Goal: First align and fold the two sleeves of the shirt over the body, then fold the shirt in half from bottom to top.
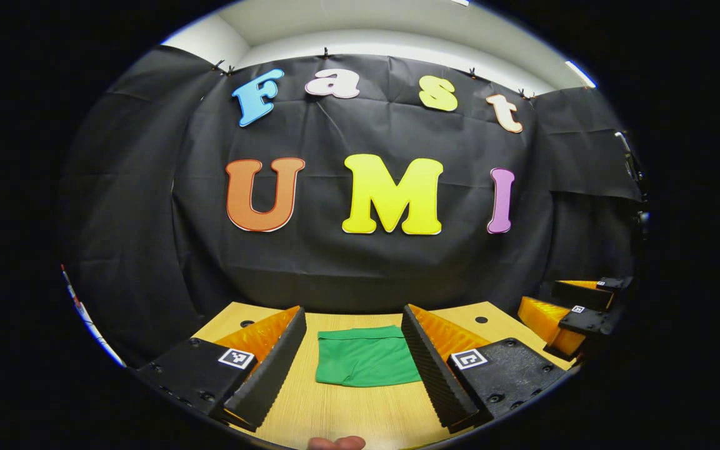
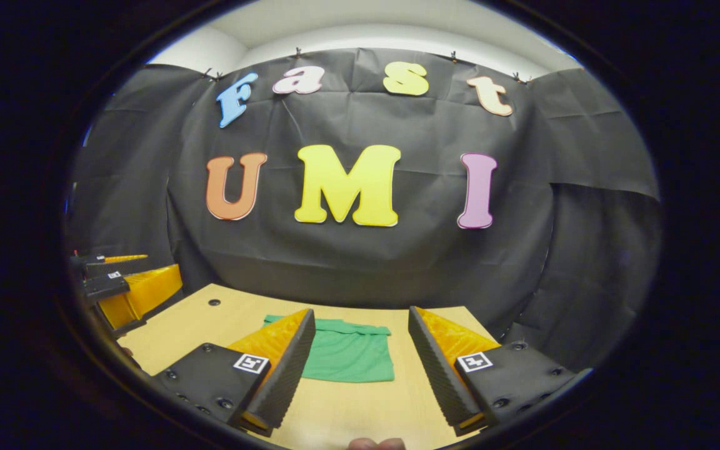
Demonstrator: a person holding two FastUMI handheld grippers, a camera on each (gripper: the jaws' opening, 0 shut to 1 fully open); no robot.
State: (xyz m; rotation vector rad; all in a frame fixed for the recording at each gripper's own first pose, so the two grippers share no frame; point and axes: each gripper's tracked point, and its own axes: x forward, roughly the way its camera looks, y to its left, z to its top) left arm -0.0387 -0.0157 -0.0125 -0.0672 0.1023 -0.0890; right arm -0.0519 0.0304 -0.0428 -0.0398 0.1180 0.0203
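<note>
Shirt [image 1: 366,357] folded on table [image 1: 341,412]

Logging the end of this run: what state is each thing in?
shirt: folded into a compact rectangle, flat on the table, untouched
left gripper: open, above the table, holding nothing
right gripper: open, above the table, holding nothing

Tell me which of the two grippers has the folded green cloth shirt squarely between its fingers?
The left gripper; for the right gripper, one finger partly hides the green shirt.
</note>
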